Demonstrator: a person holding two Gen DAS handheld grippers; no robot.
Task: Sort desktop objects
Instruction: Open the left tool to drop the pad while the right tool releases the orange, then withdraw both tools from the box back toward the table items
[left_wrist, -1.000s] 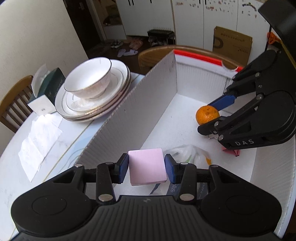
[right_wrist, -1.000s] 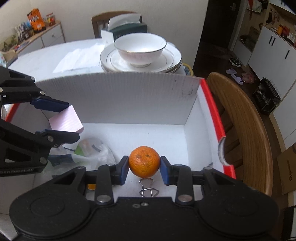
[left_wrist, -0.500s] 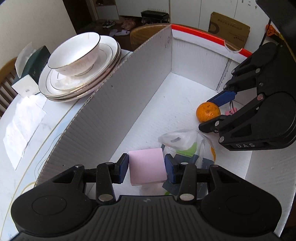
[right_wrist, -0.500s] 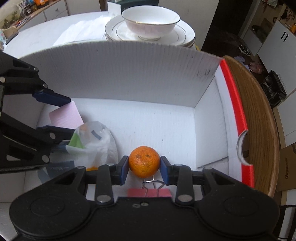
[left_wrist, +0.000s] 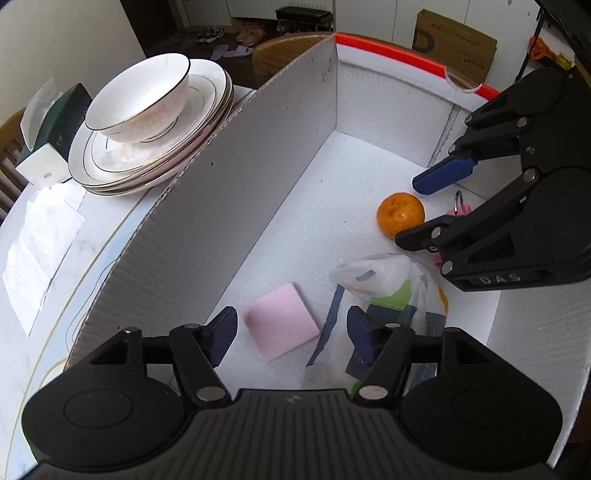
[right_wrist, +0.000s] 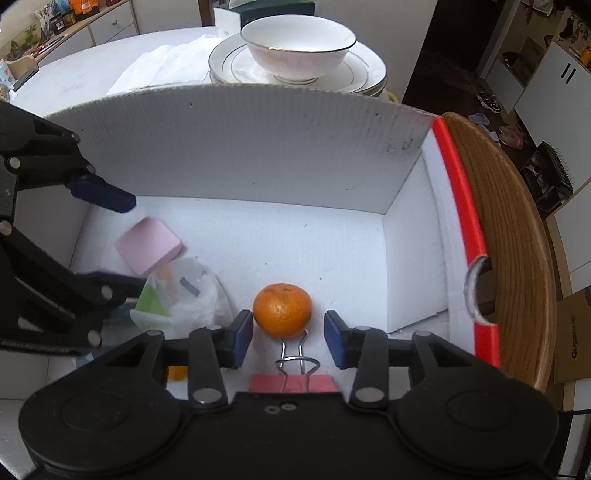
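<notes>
Both grippers reach down into a white corrugated box (left_wrist: 236, 192) (right_wrist: 258, 147). The pink pad (left_wrist: 281, 326) (right_wrist: 147, 245) lies on the box floor. My left gripper (left_wrist: 291, 334) (right_wrist: 122, 243) hangs over it, its jaws opening, pads clear of the pad. The orange (right_wrist: 282, 310) (left_wrist: 400, 215) rests on the floor. My right gripper (right_wrist: 289, 334) (left_wrist: 432, 206) has its jaws opening around the fruit, a gap on each side. A pink binder clip (right_wrist: 293, 376) lies just behind the orange.
A clear plastic bag (left_wrist: 384, 277) (right_wrist: 181, 295) with green and dark items lies between the two grippers. Outside the box stand stacked plates with a bowl (left_wrist: 147, 110) (right_wrist: 299, 48), a tissue box (left_wrist: 51, 125), and paper napkins (left_wrist: 40, 243). A wooden chair back (right_wrist: 506, 240) curves past the red box edge.
Both grippers tipped lower into the box, then opened. The pink pad dropped from the left pads onto the floor, and the orange came free of the right pads.
</notes>
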